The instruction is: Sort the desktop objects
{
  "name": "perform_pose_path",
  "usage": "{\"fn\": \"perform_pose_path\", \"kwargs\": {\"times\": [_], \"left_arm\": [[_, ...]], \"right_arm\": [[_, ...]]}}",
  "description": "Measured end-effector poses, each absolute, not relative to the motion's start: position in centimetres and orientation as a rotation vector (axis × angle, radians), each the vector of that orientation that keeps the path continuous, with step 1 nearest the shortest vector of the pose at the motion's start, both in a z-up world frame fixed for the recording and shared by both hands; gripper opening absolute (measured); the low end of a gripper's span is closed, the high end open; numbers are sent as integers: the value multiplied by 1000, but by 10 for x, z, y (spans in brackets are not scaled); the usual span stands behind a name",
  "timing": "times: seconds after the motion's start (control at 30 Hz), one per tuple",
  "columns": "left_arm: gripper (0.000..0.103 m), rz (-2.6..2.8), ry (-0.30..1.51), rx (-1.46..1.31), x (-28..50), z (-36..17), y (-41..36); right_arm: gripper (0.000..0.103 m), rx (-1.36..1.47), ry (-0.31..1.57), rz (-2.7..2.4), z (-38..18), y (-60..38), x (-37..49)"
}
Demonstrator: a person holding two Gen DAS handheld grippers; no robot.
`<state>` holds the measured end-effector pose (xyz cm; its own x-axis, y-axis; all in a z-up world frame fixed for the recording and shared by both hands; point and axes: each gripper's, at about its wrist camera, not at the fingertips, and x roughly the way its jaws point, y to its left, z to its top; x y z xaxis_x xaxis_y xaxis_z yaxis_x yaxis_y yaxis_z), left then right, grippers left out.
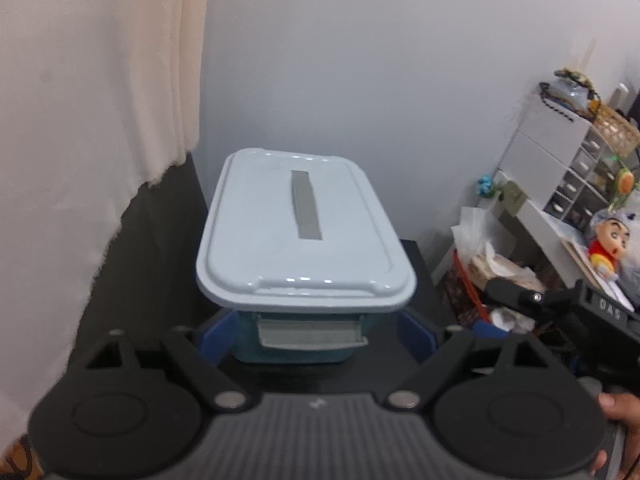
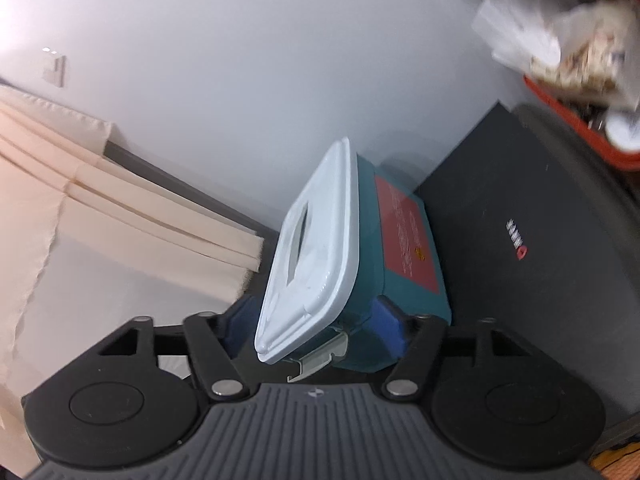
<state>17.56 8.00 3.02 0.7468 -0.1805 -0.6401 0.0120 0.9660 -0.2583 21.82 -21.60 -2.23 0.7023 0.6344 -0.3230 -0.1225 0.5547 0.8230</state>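
A teal storage box (image 1: 296,344) with a pale blue lid (image 1: 304,236) stands on a black surface against the wall. In the left wrist view my left gripper (image 1: 316,338) is open, its blue pads (image 1: 218,336) on either side of the box's near end, just apart from it. In the right wrist view the box (image 2: 404,240) appears tilted, with a red label on its side. My right gripper (image 2: 316,330) straddles the near end with the grey latch (image 2: 320,356); the right blue pad (image 2: 386,330) touches the teal body, and contact on the left is unclear.
A cream curtain (image 1: 92,120) hangs at the left. At the right are a white drawer unit (image 1: 556,156), a red basket of crumpled paper (image 1: 488,272) and a cartoon figurine (image 1: 608,248). My right gripper's black body (image 1: 568,308) shows at the right edge. A dark flat case (image 2: 532,248) lies beside the box.
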Motion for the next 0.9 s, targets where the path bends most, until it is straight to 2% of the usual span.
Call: {"fn": "perform_pose_path", "kwargs": {"times": [0.1, 0.43, 0.5, 0.9], "left_arm": [[89, -108, 726, -235, 166, 34, 72], [89, -112, 704, -213, 136, 43, 51], [89, -114, 698, -215, 131, 45, 48], [90, -126, 669, -211, 110, 56, 26]], "right_arm": [[80, 829, 649, 480, -14, -220, 207], [85, 733, 618, 473, 8, -235, 177], [90, 688, 604, 467, 14, -237, 171], [95, 547, 573, 390, 33, -246, 138]]}}
